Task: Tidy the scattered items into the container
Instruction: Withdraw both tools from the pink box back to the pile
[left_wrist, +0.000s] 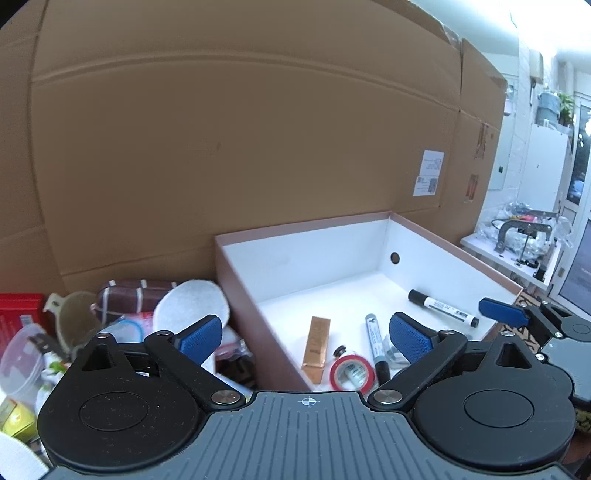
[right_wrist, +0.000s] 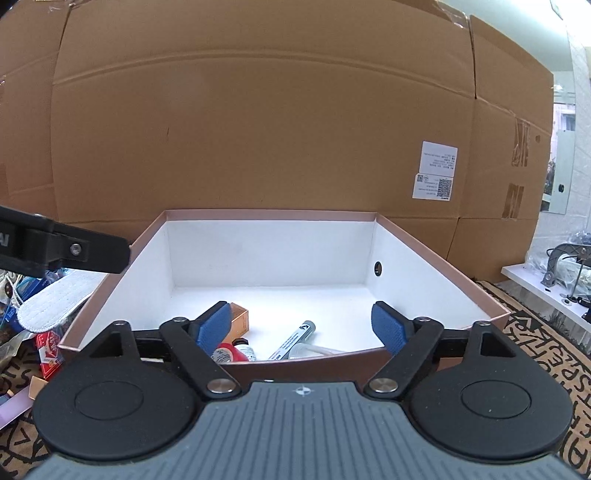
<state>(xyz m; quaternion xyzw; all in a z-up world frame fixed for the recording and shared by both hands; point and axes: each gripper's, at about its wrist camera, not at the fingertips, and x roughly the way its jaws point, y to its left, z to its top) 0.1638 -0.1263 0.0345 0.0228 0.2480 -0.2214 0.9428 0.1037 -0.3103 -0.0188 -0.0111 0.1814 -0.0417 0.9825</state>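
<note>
A pink-brown box (left_wrist: 303, 230) with a white inside holds a gold carton (left_wrist: 317, 347), a red tape roll (left_wrist: 351, 373), a grey marker (left_wrist: 375, 343) and a black-capped white marker (left_wrist: 443, 308). My left gripper (left_wrist: 306, 338) hovers open over the box's near left corner, nothing between its blue pads. My right gripper (right_wrist: 301, 326) is open above the near wall of the box (right_wrist: 269, 215), also empty; one of its fingers (left_wrist: 502, 312) shows in the left wrist view. Left of the box lie a white pad (left_wrist: 192, 306), a brown striped pouch (left_wrist: 133, 299) and a red pack (left_wrist: 18, 314).
A tall cardboard wall (left_wrist: 240, 147) stands right behind the box. A clear plastic tub (left_wrist: 18, 365) and more clutter crowd the left. A patterned rug (right_wrist: 535, 350) lies to the right, with a white shelf (right_wrist: 539, 286) carrying a metal clamp beyond it.
</note>
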